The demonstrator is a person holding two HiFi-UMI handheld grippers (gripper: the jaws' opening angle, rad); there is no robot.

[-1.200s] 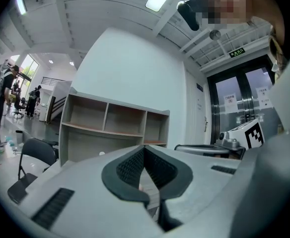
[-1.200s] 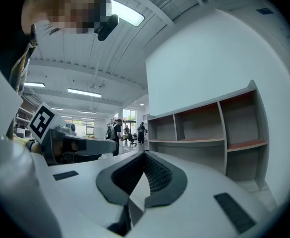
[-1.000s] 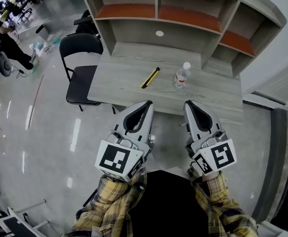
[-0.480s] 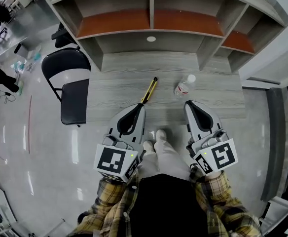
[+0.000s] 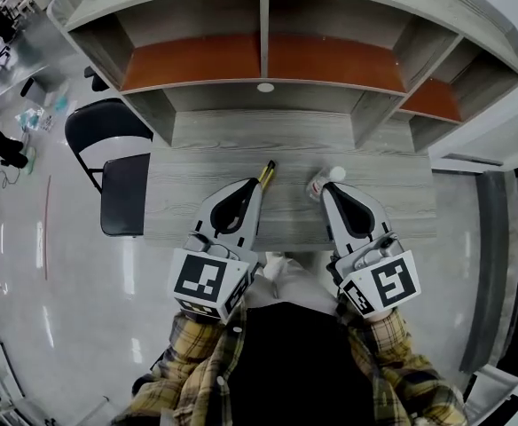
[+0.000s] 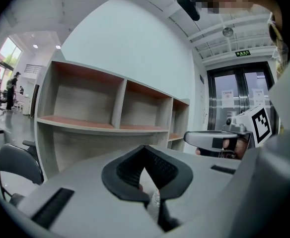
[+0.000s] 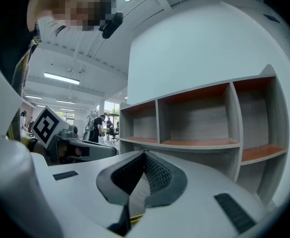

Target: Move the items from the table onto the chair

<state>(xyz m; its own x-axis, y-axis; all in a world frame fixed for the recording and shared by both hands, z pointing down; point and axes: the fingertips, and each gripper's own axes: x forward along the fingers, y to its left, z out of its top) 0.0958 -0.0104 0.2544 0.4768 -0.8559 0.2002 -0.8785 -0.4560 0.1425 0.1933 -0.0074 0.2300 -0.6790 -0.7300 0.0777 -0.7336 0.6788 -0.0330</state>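
Chair: black, at the table's left end. 
My left tongs: closed, empty, over the table. 
Yellow tool: on the table, just past their tip. 
Bottle: on the table, beside my right tongs, also closed and empty. 
Shelf: behind, with a small white disc in its lower bay.
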